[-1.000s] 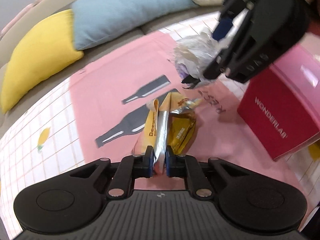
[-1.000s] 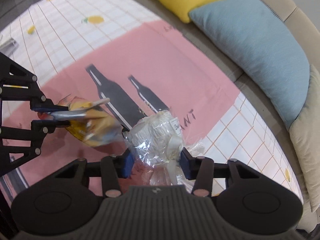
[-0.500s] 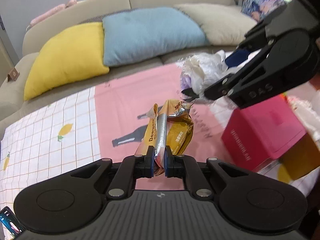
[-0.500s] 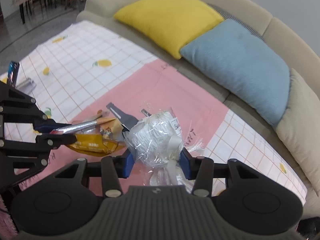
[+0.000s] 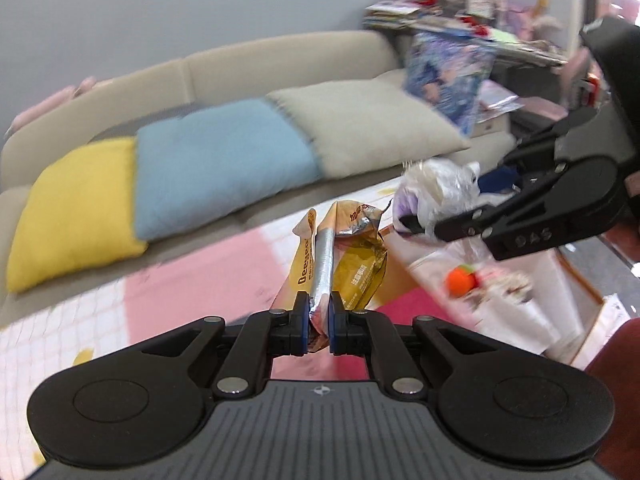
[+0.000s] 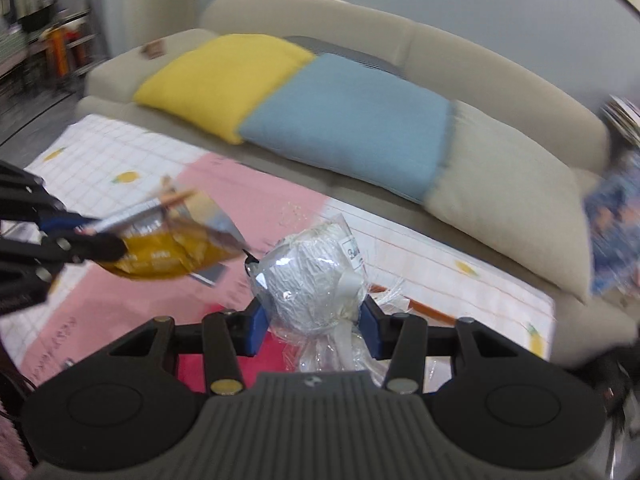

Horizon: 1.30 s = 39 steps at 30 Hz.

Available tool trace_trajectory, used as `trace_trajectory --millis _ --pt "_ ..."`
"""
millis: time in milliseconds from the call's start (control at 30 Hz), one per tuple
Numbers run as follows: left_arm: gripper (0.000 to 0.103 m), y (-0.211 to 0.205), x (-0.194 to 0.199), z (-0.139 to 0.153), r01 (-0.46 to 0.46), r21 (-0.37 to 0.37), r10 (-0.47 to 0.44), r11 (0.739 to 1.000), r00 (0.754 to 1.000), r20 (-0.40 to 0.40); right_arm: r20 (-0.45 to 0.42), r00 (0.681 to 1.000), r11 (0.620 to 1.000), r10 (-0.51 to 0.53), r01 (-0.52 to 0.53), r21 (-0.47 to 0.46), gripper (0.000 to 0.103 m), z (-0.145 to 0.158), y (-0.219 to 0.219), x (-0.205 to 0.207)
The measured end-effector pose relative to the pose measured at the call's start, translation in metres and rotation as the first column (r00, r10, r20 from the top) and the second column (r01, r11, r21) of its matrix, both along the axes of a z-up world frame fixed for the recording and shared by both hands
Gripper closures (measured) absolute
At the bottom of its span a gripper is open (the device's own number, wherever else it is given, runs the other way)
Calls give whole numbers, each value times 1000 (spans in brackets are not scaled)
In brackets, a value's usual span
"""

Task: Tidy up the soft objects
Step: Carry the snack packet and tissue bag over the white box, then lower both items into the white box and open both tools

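Left wrist view: my left gripper [image 5: 319, 322] is pinched nearly closed on the crimped silver seam of a yellow snack bag [image 5: 344, 264], which stands up from my fingertips, clear of the pink mat [image 5: 208, 284] below. To the right, my right gripper [image 5: 448, 216] reaches in from the side and clamps a plastic-wrapped white bundle [image 5: 436, 196], held just beside the snack bag's top edge; I cannot tell whether the two touch. Under that gripper is a blurred light box [image 5: 520, 292] with an orange ball [image 5: 460, 282] in it. Behind runs a beige sofa [image 5: 280, 60] carrying a yellow cushion [image 5: 72, 212], a blue cushion [image 5: 220, 168] and a beige cushion [image 5: 368, 120], side by side.

Right wrist view: my right gripper [image 6: 314, 328] is about half open, its blue pads pressing both sides of the plastic-wrapped white bundle [image 6: 312, 280], with crinkled film trailing down toward the camera. At the left, my left gripper [image 6: 86, 234] holds the yellow snack bag [image 6: 168, 256] by its seam, the bag hanging sideways in the air above the pink mat [image 6: 248, 196], near the bundle but apart from it. The mat lies on a white checked cloth [image 6: 108, 148] printed with lemons. The three cushions line the sofa [image 6: 460, 60] behind.
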<state>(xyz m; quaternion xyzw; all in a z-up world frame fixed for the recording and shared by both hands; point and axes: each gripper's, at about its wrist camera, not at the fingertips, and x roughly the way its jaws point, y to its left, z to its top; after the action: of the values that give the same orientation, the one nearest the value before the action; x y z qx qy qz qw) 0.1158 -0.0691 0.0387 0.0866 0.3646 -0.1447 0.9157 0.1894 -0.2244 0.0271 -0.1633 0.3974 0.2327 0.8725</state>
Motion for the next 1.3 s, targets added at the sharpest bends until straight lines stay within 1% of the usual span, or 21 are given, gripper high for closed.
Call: trace_trajectory --millis 100,233,300,400,467,567,633,733,867,1000,1100,1200,1300 --pt "94 -31 10 5 71 -22 -70 997 997 11 -8 997 996 -81 81 -21 56 -7 -35 2" --pt "94 -75 24 4 142 -59 -143 988 990 -8 -42 987 987 -157 155 -42 56 -22 -71 8" --pt "94 -97 32 -2 174 -44 -175 984 984 -22 -54 982 982 -181 177 -66 56 -33 -83 11" --pt "94 -126 45 -16 200 -24 -201 980 978 -61 -78 974 974 -213 206 -96 56 -51 -96 17" --pt "94 -138 54 -25 200 -29 -202 979 975 -91 -94 969 969 -229 218 -116 56 -64 -105 21" --pt "94 -156 65 -39 195 -37 -198 980 971 -133 -113 967 967 -228 211 -146 56 -83 -109 26" --pt "94 -161 69 -49 193 -26 -194 981 968 -156 -117 965 963 -234 214 -166 56 -94 -110 31" --pt "94 -165 76 -63 184 -5 -181 983 965 -189 -108 966 959 -236 213 -185 56 -101 -109 36" --pt "94 -162 85 -77 163 22 -153 986 960 -234 -92 974 957 -206 181 -226 56 -112 -101 44" --pt "94 -166 96 -90 150 54 -130 987 955 -267 -98 978 959 -185 158 -236 58 -123 -97 52" --pt "94 -168 103 -99 143 72 -115 987 948 -296 -145 969 961 -202 168 -219 58 -134 -97 58" --pt "94 -171 108 -108 137 84 -103 987 940 -326 -135 967 954 -216 179 -240 58 -143 -97 61" --pt "94 -175 110 -117 142 111 -98 984 938 -334 -135 964 954 -228 194 -229 57 -145 -99 64"
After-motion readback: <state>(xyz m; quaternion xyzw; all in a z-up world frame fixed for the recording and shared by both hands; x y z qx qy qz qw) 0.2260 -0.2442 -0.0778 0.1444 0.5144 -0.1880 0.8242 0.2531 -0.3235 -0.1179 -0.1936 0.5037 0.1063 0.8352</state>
